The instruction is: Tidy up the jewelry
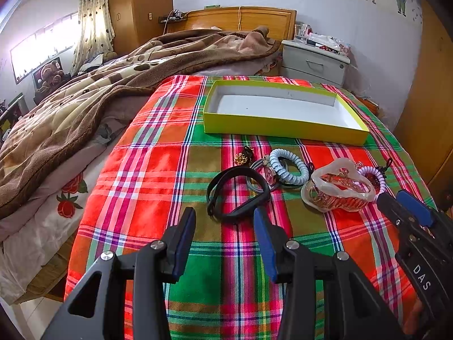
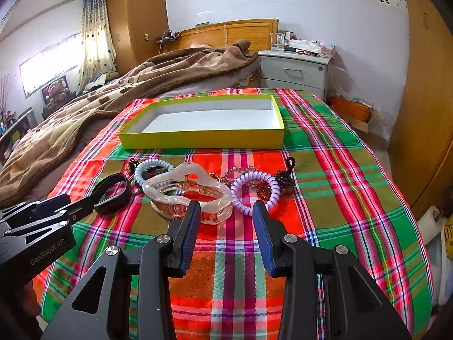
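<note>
A yellow-green box (image 1: 283,129) with a white inside lies empty on the plaid cloth; it also shows in the right wrist view (image 2: 203,138). In front of it lie a black band (image 1: 235,191), a light blue coil tie (image 1: 288,168), a clear pink hair claw (image 1: 337,189) (image 2: 188,192), a lilac coil tie (image 2: 254,191), a gold bead charm (image 1: 242,157) and a dark beaded piece (image 2: 286,178). My left gripper (image 1: 225,221) is open, just short of the black band. My right gripper (image 2: 226,212) is open, just short of the claw and lilac tie.
The plaid cloth (image 2: 339,175) covers the foot of a bed. A brown blanket (image 1: 85,107) is heaped to the left. A grey nightstand (image 1: 314,62) with clutter stands behind the box. A wooden wardrobe (image 2: 424,99) lines the right side.
</note>
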`<action>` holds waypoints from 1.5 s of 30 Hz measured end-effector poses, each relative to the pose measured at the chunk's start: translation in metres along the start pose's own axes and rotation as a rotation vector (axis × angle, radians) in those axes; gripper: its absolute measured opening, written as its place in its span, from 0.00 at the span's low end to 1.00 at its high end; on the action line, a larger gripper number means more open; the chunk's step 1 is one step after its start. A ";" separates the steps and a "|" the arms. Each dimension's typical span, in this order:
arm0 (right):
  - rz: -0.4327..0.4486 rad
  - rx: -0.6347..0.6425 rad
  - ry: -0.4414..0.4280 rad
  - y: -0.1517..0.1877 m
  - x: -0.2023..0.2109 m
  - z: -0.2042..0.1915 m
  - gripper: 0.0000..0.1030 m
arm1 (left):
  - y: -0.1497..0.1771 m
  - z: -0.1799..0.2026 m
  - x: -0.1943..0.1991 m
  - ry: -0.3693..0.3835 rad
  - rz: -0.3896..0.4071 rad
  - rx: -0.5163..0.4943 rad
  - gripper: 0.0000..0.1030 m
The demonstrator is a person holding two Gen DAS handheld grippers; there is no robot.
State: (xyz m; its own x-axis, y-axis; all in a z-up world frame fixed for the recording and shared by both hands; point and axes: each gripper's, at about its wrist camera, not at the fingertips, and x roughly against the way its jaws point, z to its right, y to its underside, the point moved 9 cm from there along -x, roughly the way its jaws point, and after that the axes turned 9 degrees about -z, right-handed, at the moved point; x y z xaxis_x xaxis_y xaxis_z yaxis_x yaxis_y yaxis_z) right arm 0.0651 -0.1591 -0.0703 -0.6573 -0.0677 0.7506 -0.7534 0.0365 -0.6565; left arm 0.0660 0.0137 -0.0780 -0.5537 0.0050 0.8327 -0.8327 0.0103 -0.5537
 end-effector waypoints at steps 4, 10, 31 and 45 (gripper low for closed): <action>0.000 -0.001 0.000 0.000 0.002 0.001 0.38 | 0.001 -0.002 0.001 0.008 -0.004 0.010 0.43; -0.001 -0.001 -0.001 0.000 0.001 0.001 0.38 | 0.000 -0.002 0.003 0.007 -0.001 0.015 0.43; 0.002 0.001 0.001 0.000 0.002 0.000 0.38 | -0.002 0.000 0.004 0.005 -0.002 0.011 0.43; 0.002 0.000 0.001 -0.001 0.003 0.001 0.38 | -0.002 0.001 0.005 -0.001 -0.001 0.011 0.43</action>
State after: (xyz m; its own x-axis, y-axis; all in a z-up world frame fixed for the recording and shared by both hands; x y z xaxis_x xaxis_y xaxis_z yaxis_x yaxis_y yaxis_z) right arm 0.0638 -0.1604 -0.0678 -0.6588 -0.0665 0.7494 -0.7522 0.0369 -0.6579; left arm 0.0650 0.0129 -0.0722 -0.5528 0.0043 0.8333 -0.8333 -0.0012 -0.5528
